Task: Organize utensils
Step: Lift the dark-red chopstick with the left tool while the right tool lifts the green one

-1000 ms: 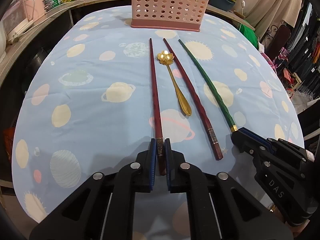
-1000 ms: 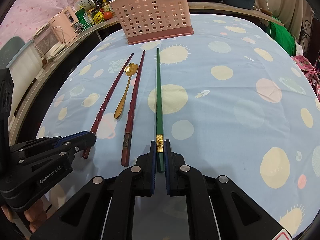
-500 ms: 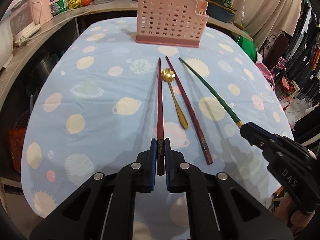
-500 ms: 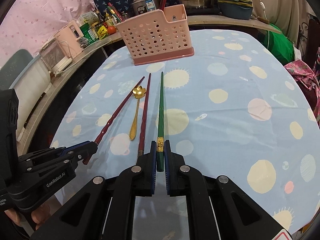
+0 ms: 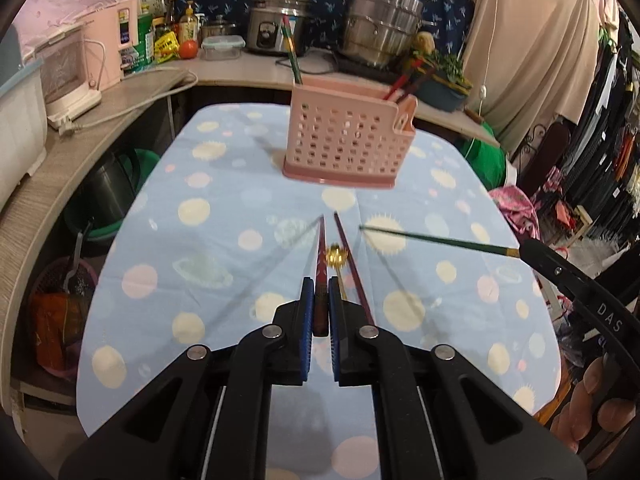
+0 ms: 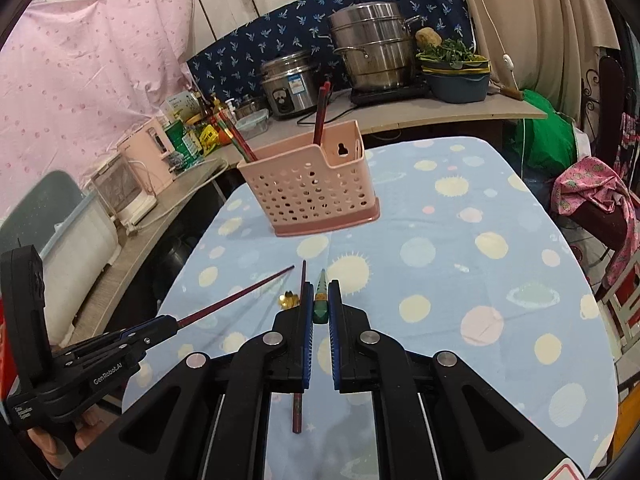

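My left gripper (image 5: 319, 312) is shut on a dark red chopstick (image 5: 321, 256) and holds it lifted above the table, tip pointing toward the pink perforated holder (image 5: 348, 140). My right gripper (image 6: 319, 312) is shut on a green chopstick (image 6: 321, 292), also lifted; it shows in the left wrist view (image 5: 436, 238) pointing left. A second dark red chopstick (image 5: 352, 272) and a gold spoon (image 5: 337, 258) lie on the blue cloth below. The holder (image 6: 310, 196) has several chopsticks standing in it.
The table has a blue planet-print cloth (image 5: 224, 248). A counter behind holds a rice cooker (image 5: 278, 24), a steel pot (image 5: 380, 24), bottles and a pink appliance (image 5: 116, 40). Clothes hang at the right. Bins stand under the counter at the left.
Both grippers have risen well above the table with their chopsticks, and both views now tilt up toward the holder and counter. The other red chopstick and spoon stay on the cloth.
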A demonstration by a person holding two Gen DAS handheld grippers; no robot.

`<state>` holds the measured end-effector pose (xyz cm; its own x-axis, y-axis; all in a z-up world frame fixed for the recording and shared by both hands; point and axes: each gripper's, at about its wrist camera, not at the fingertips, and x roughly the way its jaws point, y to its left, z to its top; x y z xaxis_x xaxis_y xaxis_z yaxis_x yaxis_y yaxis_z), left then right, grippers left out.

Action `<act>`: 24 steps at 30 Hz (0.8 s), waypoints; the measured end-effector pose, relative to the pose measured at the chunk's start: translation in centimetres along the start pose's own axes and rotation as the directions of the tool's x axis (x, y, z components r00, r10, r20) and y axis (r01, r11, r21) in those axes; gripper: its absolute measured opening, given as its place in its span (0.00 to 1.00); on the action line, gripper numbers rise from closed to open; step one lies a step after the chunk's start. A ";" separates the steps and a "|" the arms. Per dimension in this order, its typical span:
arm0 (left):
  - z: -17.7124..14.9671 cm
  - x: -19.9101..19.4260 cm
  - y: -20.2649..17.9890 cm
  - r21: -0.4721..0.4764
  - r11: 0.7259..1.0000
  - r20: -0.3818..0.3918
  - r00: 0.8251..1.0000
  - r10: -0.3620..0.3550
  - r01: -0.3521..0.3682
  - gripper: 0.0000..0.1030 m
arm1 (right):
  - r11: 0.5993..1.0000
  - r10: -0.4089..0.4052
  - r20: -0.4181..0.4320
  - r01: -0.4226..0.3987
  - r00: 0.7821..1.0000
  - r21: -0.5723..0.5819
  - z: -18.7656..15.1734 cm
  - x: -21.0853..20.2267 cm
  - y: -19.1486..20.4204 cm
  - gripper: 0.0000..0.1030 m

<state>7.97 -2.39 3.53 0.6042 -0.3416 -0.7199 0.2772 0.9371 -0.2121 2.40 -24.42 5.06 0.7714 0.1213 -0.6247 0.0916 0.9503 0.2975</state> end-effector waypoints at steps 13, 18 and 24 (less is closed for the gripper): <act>7.8 -1.5 1.0 -0.045 0.999 0.128 0.992 -0.005 0.011 0.07 | 1.000 0.016 0.116 -0.017 0.993 0.006 6.1 -0.3 0.1 0.07; 10.5 -2.1 1.0 -0.047 0.999 0.170 0.985 -0.009 0.017 0.07 | 0.999 0.034 0.141 -0.037 0.989 0.022 8.1 0.0 -0.2 0.07; 13.9 -3.6 0.7 -0.037 0.999 0.243 0.970 -0.015 0.024 0.07 | 0.997 0.060 0.186 -0.070 0.981 0.045 10.8 -0.2 -0.5 0.07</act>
<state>16.32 -1.52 15.17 0.7634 -0.3625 -0.5347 0.2642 0.9305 -0.2537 8.99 -28.00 12.81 0.8793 0.1229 -0.4602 0.0656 0.9256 0.3727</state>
